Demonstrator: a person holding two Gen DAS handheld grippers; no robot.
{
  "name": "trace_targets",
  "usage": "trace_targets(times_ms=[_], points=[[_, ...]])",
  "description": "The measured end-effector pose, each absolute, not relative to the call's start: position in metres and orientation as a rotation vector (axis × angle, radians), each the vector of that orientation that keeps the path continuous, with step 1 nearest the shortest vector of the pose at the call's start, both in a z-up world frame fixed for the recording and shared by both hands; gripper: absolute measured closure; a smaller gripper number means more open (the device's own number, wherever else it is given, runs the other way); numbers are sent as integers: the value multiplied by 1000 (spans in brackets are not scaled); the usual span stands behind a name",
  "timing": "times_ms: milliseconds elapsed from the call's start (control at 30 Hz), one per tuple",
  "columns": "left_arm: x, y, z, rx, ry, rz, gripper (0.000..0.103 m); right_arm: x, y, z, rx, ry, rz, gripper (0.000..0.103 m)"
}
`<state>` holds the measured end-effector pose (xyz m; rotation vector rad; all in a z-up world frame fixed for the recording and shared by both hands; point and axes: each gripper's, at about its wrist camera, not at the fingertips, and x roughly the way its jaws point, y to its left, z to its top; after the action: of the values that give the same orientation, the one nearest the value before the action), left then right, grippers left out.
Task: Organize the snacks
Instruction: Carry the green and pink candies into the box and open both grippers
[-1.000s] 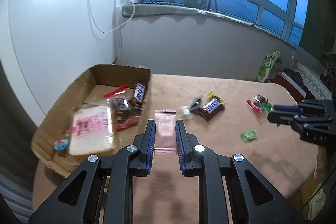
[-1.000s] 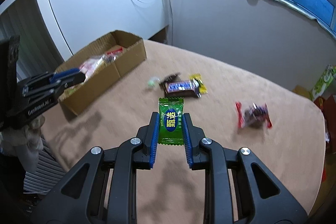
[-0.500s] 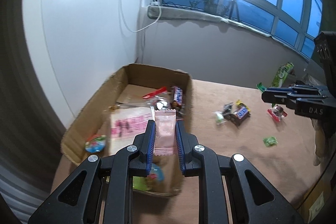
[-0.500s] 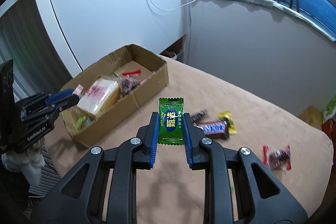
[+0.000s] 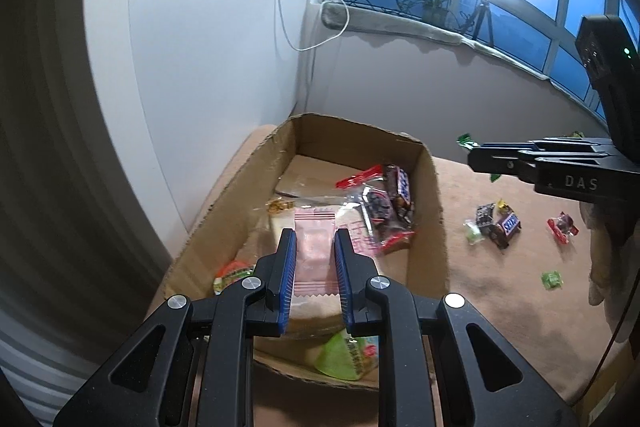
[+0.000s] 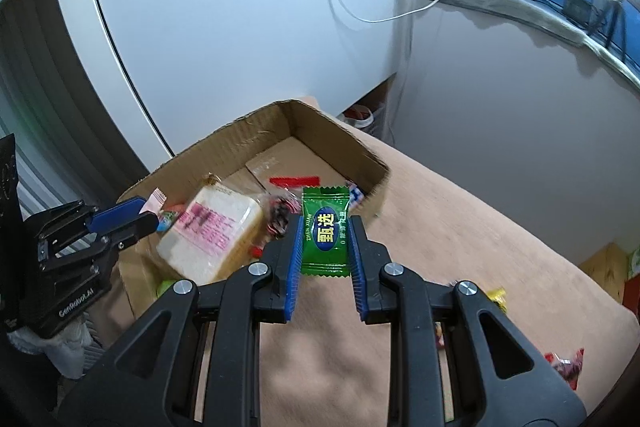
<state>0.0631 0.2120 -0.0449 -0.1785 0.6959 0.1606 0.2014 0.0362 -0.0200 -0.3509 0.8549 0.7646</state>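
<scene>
Pinching a pink sachet [image 5: 314, 255] between its blue pads, the left gripper [image 5: 315, 245] hangs above the open cardboard box [image 5: 434, 187], its jaws closed narrowly on the wrapper's long edges. Directly beneath the sachet lies a large clear bag of sliced bread with pink print [image 6: 212, 227], which fills the near half of the box. Beyond it in the box sit a clear packet with a red edge holding dark fruit [image 5: 378, 211] and a brown chocolate bar [image 5: 400, 193] against the right wall. A green-and-white pouch [image 5: 348, 355] lies at the near end of the box and a small round green-and-orange sweet [image 5: 234, 273] by its left wall.

The right gripper [image 6: 325, 239] clamps a green candy wrapper [image 6: 324, 231] with yellow characters on a blue oval, held upright by its sides, just over the box's near right corner. In the left wrist view this gripper reaches in from the right, above the table [image 5: 500, 287].

On the tan cloth of the table, well apart from the box, remain a second chocolate bar with a dark wrapper and a pale green sweet beside it [image 5: 500, 225], a red-edged packet [image 5: 562, 227] further right, and a small green candy [image 5: 552, 279] nearer the camera.
</scene>
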Motion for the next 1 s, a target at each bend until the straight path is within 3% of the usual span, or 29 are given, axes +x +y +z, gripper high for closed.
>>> trace_targets(times_ms=[800, 900, 1000], points=[[76, 225, -61, -205, 734, 182, 85, 211, 89, -48, -410, 904, 830, 80], [75, 224, -61, -208, 734, 182, 84, 210, 90, -47, -423, 902, 828, 77], [75, 222, -60, -204, 734, 181, 81, 209, 89, -45, -420, 894, 826, 67]])
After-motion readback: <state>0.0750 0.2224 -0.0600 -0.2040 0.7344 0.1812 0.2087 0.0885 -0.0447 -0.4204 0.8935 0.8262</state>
